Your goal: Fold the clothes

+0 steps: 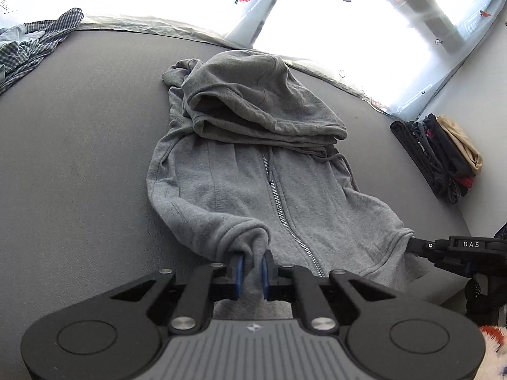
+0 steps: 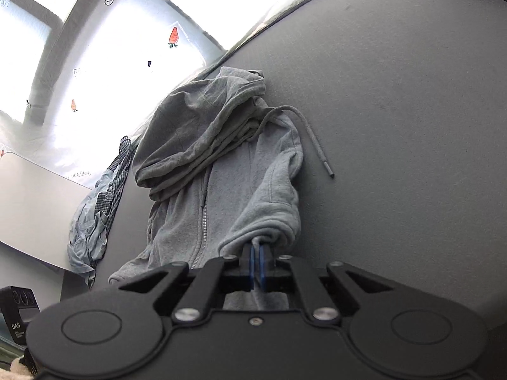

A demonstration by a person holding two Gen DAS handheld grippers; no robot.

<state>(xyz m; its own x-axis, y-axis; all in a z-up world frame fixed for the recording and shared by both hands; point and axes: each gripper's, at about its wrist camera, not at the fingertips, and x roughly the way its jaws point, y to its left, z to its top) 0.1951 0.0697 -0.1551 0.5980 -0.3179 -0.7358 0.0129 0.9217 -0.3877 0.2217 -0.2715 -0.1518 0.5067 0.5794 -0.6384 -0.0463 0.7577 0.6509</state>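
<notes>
We have the hoodie [image 1: 253,171] flat on the worktop [image 1: 79,158], zip up, hood folded down over the chest. Left gripper [image 1: 252,267] pinches one hem corner, right gripper [image 2: 256,258] the other, jaws nearly closed on cloth. Best we lift both corners level, keep the hem taut, and carry it evenly toward the hood.

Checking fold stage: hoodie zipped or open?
Zipped. The zipper teeth run closed down the hoodie front, and both panels meet; the hem end is hidden.
</notes>
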